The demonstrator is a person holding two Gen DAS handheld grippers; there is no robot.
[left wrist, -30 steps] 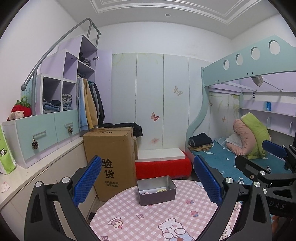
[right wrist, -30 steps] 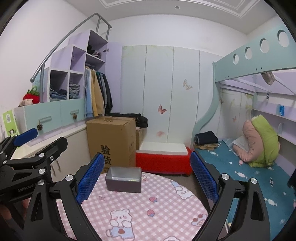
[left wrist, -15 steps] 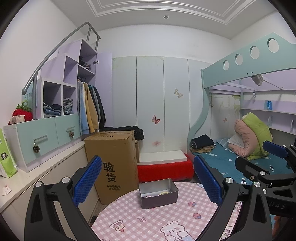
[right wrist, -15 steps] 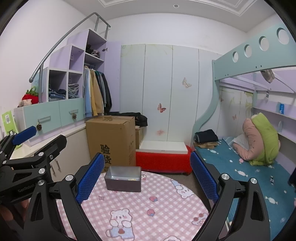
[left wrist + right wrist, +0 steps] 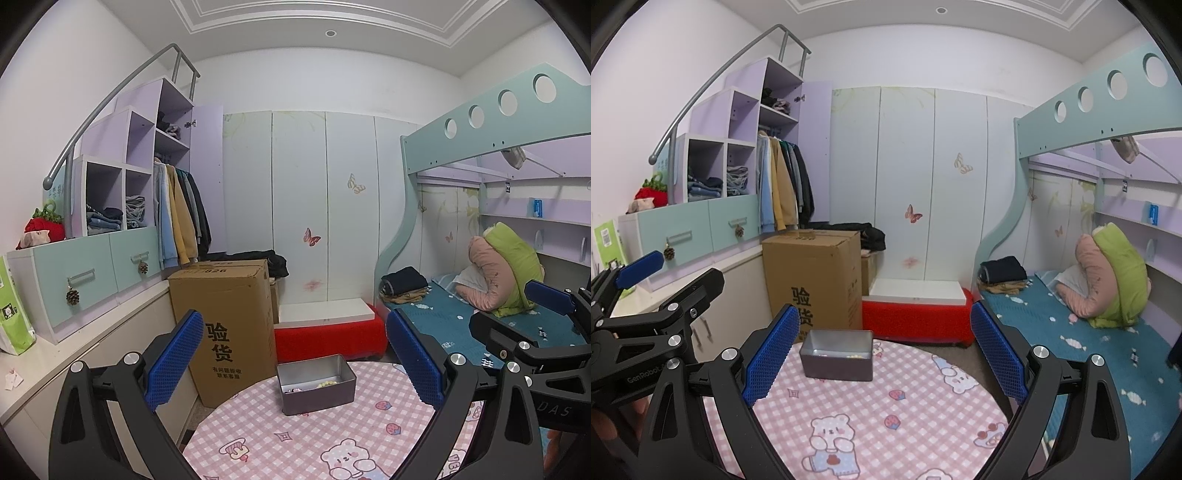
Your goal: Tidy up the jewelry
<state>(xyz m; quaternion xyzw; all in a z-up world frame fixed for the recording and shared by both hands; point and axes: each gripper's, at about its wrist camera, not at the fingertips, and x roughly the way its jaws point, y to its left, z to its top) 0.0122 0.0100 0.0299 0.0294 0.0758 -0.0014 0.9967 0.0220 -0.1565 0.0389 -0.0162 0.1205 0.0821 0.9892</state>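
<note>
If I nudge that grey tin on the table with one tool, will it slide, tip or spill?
The tin looks like thin metal holding only a few small pieces, so it is probably light. It sits low and flat on the checked tablecloth, so it would more likely slide than tip, though the cloth may drag or bunch. It has no lid, so a sharp push could rattle the contents.

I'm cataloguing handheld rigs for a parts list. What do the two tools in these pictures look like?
Both match: the left tool and right tool have black angular frames with triangular cutouts and silver round fasteners. Each finger carries a blue pad with fine waffle texture. White lettering shows on the frames, only partly readable. No cables visible.
</note>
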